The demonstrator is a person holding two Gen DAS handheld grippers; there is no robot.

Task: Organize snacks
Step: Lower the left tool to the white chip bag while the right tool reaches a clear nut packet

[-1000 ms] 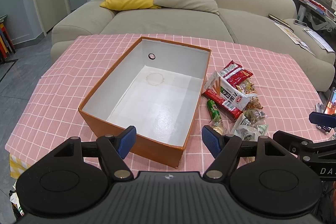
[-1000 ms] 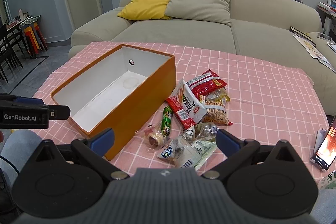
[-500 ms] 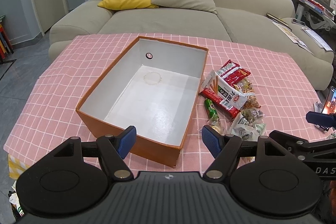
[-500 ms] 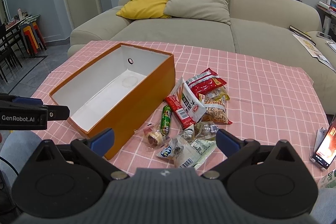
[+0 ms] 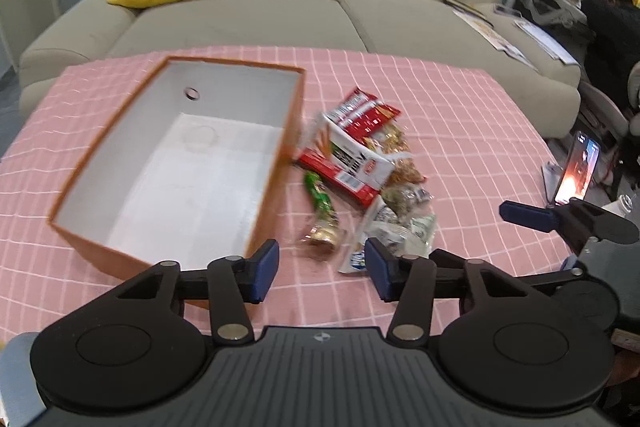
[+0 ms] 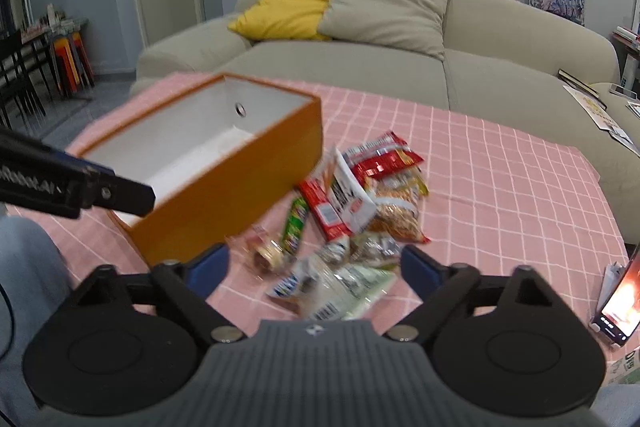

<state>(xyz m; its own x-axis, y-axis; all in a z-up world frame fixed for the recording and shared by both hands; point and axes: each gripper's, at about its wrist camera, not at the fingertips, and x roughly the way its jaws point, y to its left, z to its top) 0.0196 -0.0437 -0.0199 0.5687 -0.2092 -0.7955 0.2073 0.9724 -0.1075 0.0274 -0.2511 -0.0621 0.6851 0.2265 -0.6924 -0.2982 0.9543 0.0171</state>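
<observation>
Item: snacks [image 5: 360, 171], a loose overlapping heap of packets on the pink checked table [image 5: 460, 115], just right of the orange box [image 5: 168, 163]. The box stands open and bare inside; nothing is sorted into it yet.

Contents you can pick out: a red packet [image 5: 362, 109] at the far end, a white-and-red packet [image 5: 352, 159] lying across others, a green stick [image 5: 320, 193], and crinkly clear wrappers [image 6: 340, 279] nearest you.

Left gripper [image 5: 322, 269]: jaws closing, nothing between them, pads clear of every packet, aimed near the green stick's near end.

Right gripper [image 6: 314, 269]: jaws closing and still wide, low over the clear wrappers; I judge no pad is pressing yet.

Hazards, as I judge them:
- Overlap: you may pinch two packets at once, or drag a neighbour along.
- Slick film may slip from the pads.
- Your two grippers converge on one heap and could knock each other.
- The phone [image 6: 618, 307] propped at the table's right edge could be toppled by a wide swing.
</observation>
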